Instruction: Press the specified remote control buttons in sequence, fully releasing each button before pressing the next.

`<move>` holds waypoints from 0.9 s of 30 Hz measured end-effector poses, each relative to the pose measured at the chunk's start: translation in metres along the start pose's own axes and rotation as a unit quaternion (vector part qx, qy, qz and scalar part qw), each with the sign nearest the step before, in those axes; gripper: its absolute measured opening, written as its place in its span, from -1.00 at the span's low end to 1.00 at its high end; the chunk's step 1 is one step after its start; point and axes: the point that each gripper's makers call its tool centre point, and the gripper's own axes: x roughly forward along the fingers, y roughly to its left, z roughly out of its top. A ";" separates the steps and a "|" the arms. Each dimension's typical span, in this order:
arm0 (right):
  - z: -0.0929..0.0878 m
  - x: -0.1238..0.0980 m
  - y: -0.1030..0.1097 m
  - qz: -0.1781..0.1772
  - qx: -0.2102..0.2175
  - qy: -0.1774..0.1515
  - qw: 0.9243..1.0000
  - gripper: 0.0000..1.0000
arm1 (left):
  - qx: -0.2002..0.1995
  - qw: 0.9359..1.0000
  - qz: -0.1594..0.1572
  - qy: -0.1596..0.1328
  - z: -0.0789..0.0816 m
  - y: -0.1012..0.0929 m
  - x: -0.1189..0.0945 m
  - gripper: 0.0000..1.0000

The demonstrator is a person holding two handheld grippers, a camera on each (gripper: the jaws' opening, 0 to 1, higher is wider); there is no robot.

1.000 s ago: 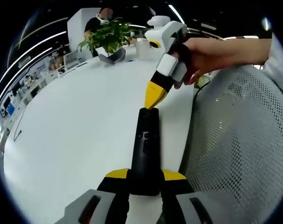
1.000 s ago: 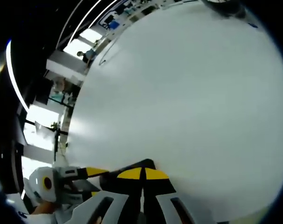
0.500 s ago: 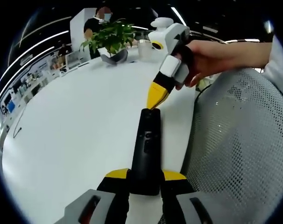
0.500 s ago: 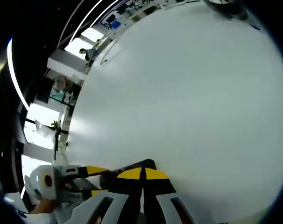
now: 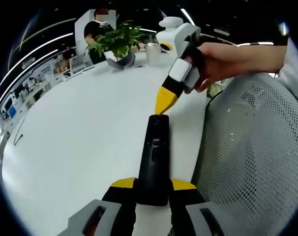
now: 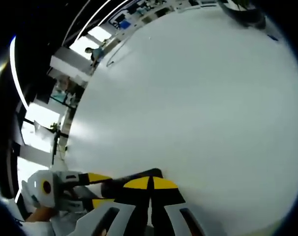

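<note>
Left gripper is clamped on the slim black remote control, long axis straight out along its jaws. Right gripper, jaws together, tip at the remote's far end; right gripper view hides that contact.

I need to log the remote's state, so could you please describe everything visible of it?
The remote control is a slim black bar, plastic by its look, with a few small buttons midway along its face. It points away over the white table, its near end clamped in the left gripper. The shut yellow tip of the right gripper sits at its far end; contact is unclear.
</note>
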 end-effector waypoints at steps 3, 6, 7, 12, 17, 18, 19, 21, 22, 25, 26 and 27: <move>0.002 0.000 0.003 0.011 0.005 -0.004 1.000 -1.00 | 0.001 1.000 0.000 -0.003 0.001 -0.001 0.000 -0.51; -0.001 0.002 0.004 0.020 0.010 0.004 1.000 -1.00 | 0.002 1.000 0.000 -0.005 0.001 -0.001 0.001 -0.51; -0.003 0.003 0.004 0.020 0.011 0.009 1.000 -1.00 | 0.001 1.000 0.000 -0.005 0.001 -0.001 0.001 -0.51; -0.004 0.004 0.009 0.027 0.000 0.013 1.000 -1.00 | 0.001 1.000 0.000 -0.006 0.002 -0.001 0.001 -0.51; -0.004 0.006 0.014 0.041 -0.006 0.012 0.999 -1.00 | 0.002 1.000 0.000 -0.007 0.002 -0.001 0.001 -0.51; -0.006 0.006 0.012 0.033 -0.011 0.015 0.999 -1.00 | 0.002 1.000 0.000 -0.007 0.002 -0.001 0.001 -0.51; -0.006 0.007 0.011 0.032 -0.011 0.017 0.999 -1.00 | 0.002 1.000 0.001 -0.007 0.002 -0.001 0.001 -0.51; -0.007 0.008 0.011 0.033 -0.008 0.020 0.999 -1.00 | 0.002 1.000 0.001 -0.007 0.002 -0.001 0.001 -0.51; -0.007 0.007 0.011 0.033 -0.009 0.019 0.999 -1.00 | 0.002 1.000 0.000 -0.008 0.002 -0.001 0.001 -0.51; -0.007 0.007 0.012 0.028 -0.019 0.020 0.999 -1.00 | 0.001 1.000 0.000 -0.008 0.002 -0.001 0.001 -0.51; -0.007 0.007 0.011 0.027 -0.019 0.020 0.999 -1.00 | 0.001 1.000 0.000 -0.008 0.002 -0.001 0.001 -0.51; -0.007 0.007 0.011 0.027 -0.018 0.019 0.999 -1.00 | 0.001 1.000 0.000 -0.008 0.002 -0.001 0.001 -0.51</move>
